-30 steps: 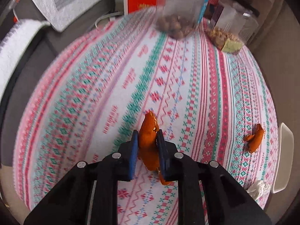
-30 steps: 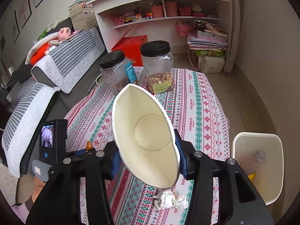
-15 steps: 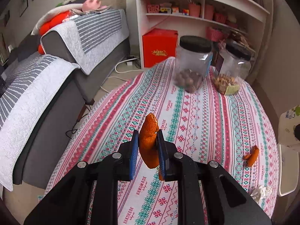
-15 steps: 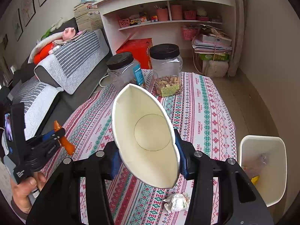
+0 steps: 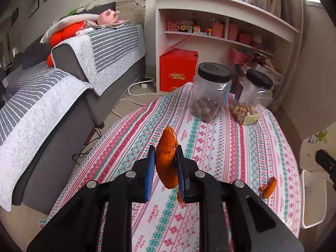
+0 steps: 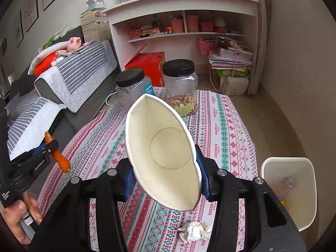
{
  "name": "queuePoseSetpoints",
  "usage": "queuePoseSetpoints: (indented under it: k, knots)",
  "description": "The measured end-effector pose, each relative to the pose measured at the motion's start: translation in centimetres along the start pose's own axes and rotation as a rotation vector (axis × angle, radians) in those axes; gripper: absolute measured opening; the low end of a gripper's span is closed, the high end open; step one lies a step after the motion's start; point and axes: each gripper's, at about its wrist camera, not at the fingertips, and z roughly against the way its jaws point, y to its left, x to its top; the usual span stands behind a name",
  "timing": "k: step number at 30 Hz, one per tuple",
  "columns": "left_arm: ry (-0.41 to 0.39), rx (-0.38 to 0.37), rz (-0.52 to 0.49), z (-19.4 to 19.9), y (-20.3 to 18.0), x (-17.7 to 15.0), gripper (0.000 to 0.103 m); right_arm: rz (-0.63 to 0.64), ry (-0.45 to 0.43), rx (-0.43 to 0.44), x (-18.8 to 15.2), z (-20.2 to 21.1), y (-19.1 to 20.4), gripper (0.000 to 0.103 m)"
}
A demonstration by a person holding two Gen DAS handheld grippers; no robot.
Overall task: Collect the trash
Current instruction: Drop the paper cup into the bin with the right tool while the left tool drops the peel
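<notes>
Clamped upright between the blue pads of the left gripper (image 5: 166,161), a strip of orange peel (image 5: 167,163) is held in the air above the counter (image 5: 231,151), which wears a patterned red, green and white cloth. Across from it, the right gripper (image 6: 166,168) is closed on a paper cup (image 6: 163,153), squeezing it into a pointed oval with its open mouth facing the camera. A second orange peel (image 5: 267,188) lies on the cloth near the counter's right edge, and a crumpled tissue (image 6: 194,231) sits on the near part of the counter below the cup. Beside that edge stands a white trash bin (image 6: 306,220) with some litter inside. Two black-lidded clear jars (image 6: 180,86) stand at the far end.
</notes>
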Motion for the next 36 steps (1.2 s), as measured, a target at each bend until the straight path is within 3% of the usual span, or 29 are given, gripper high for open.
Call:
queuePoseSetpoints:
  k: [9,17,26,36]
  knots:
    - [-0.058,-0.083,-0.031,2.2,-4.2,0.4,0.02,-0.048,-0.026,-0.041,0.1,1.4,-3.3,0.046]
    - [-0.052,-0.145,-0.047,2.8,-7.6,0.1,0.02,-0.098,-0.049,-0.092,0.1,3.0,-6.4,0.047]
    - [-0.045,-0.199,-0.085,3.2,-11.7,-0.8,0.02,-0.207,-0.062,-0.185,-0.1,4.9,-12.4,0.047]
    - [-0.027,-0.287,-0.13,4.0,-17.4,-2.0,0.02,-0.32,-0.011,-0.319,-1.8,6.9,-19.3,0.048]
